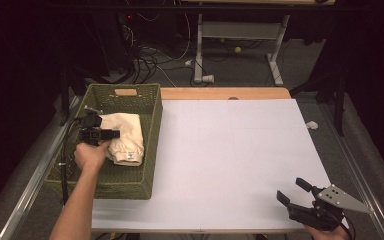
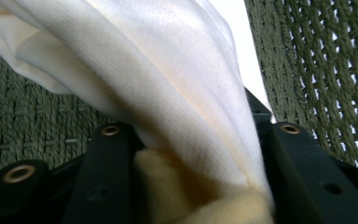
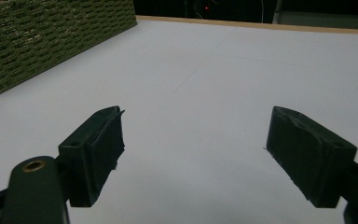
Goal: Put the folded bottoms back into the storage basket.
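One soft, light cream folded cloth (image 2: 168,70) between left gripper (image 2: 198,130) jaws, unclear whether clamped. Best pinched at nearest folded edge.

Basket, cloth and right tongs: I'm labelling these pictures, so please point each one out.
Basket (image 1: 152,145): high view, right wall.
Cloth (image 1: 127,132): high view, middle of the fold.
Right tongs (image 1: 294,191): high view, between the tips.

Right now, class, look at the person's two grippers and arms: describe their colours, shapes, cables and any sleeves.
Both grippers are black with two blocky jaws. The right gripper carries a grey three-cornered plate with small holes on top. The left gripper trails a black cable down along the forearm. Brass-coloured rivets sit in its jaw arms. The forearm is bare, with no sleeve in view.
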The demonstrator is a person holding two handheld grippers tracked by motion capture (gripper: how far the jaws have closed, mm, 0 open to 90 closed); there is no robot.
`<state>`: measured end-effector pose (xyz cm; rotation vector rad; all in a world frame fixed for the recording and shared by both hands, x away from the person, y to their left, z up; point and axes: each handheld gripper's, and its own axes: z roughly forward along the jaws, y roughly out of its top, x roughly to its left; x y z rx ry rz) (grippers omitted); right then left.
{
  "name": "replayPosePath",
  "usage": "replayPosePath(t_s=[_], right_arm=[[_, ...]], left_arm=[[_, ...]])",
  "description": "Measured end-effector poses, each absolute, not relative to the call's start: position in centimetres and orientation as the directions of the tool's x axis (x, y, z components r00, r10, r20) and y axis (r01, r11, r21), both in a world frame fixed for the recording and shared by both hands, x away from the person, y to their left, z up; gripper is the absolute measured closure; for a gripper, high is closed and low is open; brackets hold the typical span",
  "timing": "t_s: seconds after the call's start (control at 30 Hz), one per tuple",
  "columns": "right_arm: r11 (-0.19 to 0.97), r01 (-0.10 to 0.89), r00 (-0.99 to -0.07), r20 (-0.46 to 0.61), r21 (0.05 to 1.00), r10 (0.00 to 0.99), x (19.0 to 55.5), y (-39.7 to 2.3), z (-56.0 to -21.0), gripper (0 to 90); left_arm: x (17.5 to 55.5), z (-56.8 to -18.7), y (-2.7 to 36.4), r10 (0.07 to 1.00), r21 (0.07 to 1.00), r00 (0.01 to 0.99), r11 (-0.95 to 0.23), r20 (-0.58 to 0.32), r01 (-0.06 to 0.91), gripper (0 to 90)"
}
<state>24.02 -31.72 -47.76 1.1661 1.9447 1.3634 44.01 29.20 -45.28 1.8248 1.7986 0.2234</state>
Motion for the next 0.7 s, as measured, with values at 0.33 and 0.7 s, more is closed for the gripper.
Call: replayPosePath(t_s=[0.33, 0.7], right_arm=[[0.138, 0.365, -0.515, 0.076, 0.921, 0.854, 24.1, -31.8, -47.8, 19.6], [0.139, 0.365, -0.514, 0.075, 0.921, 0.854, 24.0, -31.7, -47.8, 19.6]], left_arm=[[43.9, -44.7, 29.3, 0.970, 0.494, 0.050, 0.078, -0.240, 0.866, 31.8], [43.0, -43.6, 29.8, 0.974, 0.522, 0.043, 0.080, -0.221, 0.849, 27.0]])
